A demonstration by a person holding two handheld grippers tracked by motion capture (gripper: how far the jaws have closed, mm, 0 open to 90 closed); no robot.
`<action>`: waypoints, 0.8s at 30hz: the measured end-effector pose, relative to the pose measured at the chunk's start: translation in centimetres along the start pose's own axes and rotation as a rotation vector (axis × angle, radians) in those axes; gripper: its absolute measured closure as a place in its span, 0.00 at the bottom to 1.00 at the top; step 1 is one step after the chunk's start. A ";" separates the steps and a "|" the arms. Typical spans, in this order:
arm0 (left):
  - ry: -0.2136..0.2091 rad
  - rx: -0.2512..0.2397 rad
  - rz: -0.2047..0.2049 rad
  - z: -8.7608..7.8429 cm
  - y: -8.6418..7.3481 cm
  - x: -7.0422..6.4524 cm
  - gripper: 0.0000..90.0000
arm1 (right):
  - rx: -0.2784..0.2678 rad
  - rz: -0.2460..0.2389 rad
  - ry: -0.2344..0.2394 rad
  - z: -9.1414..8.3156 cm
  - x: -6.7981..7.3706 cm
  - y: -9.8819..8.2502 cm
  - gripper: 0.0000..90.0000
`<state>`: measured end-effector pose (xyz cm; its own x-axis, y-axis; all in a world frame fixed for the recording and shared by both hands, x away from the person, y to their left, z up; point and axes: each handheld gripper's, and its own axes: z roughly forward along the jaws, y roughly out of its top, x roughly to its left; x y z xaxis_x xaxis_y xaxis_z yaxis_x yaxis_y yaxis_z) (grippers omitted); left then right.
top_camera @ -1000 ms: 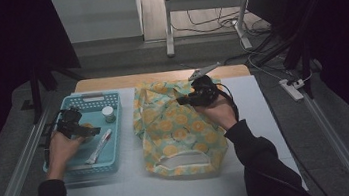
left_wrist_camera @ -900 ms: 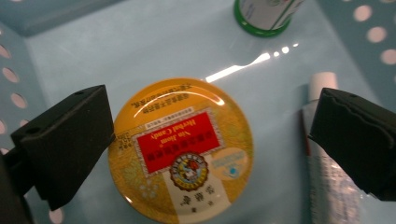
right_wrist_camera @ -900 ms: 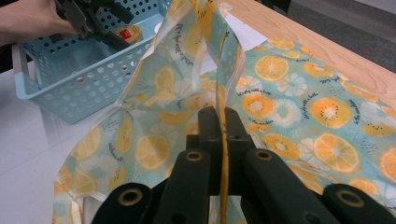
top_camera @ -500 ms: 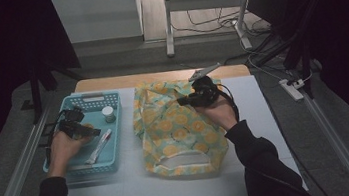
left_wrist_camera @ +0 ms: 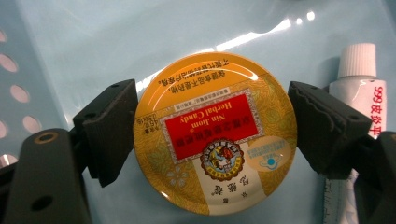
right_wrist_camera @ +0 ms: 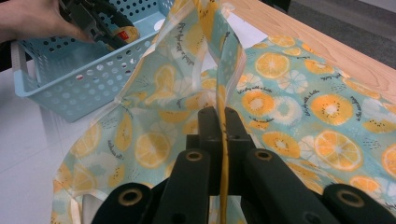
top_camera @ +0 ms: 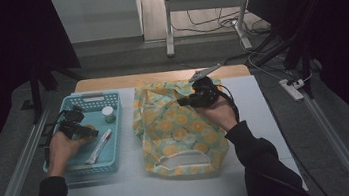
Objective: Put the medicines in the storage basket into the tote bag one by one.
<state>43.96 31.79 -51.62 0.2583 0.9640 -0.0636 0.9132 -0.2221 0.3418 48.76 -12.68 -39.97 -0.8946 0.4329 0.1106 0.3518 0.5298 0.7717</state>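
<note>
A round yellow candy tin (left_wrist_camera: 215, 130) with a red label lies flat on the floor of the blue basket (top_camera: 89, 101). My left gripper (left_wrist_camera: 212, 135) straddles it, and both pads (left_wrist_camera: 114, 130) touch its rim; the jaws have just been closing on it. From above, the left gripper (top_camera: 86, 133) sits low inside the basket. My right gripper (right_wrist_camera: 223, 116) is shut on a yellow-edged fold of the fruit-print cloth bag (top_camera: 181, 127) and holds that fold raised above the table. The high view places the right gripper (top_camera: 185, 100) over the bag's far half.
A white tube (top_camera: 99, 145) lies beside the tin, and a small white-capped bottle (top_camera: 108, 114) stands farther back in the basket. The bag spreads over the white table (top_camera: 247, 134). A wooden strip (top_camera: 160, 77) runs along the far edge.
The left gripper's jaws have drawn in around the tin. Both hands stay where they were, and the bag fold remains lifted.
</note>
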 end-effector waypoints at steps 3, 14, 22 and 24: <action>-0.005 -0.013 -0.008 -0.2 0.0 0.1 0.23 | -0.005 -0.001 -0.003 -0.1 -0.1 0.0 1.00; -0.073 -0.132 0.011 -3.6 -0.2 -0.3 0.23 | -0.017 0.006 -0.001 -0.1 -0.2 -0.1 1.00; -0.112 -0.183 0.070 -5.6 -0.4 -1.7 0.23 | -0.022 0.004 -0.004 -0.2 -0.2 -0.1 1.00; -0.126 -0.197 0.087 -6.0 -0.4 -2.1 0.23 | -0.025 0.005 -0.005 -0.2 -0.2 -0.1 1.00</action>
<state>41.15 30.70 -46.00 0.3816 0.9139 -0.1381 0.8100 -0.2587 0.5262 48.82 -12.96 -39.96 -0.8916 0.4391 0.1109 0.3487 0.5094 0.7867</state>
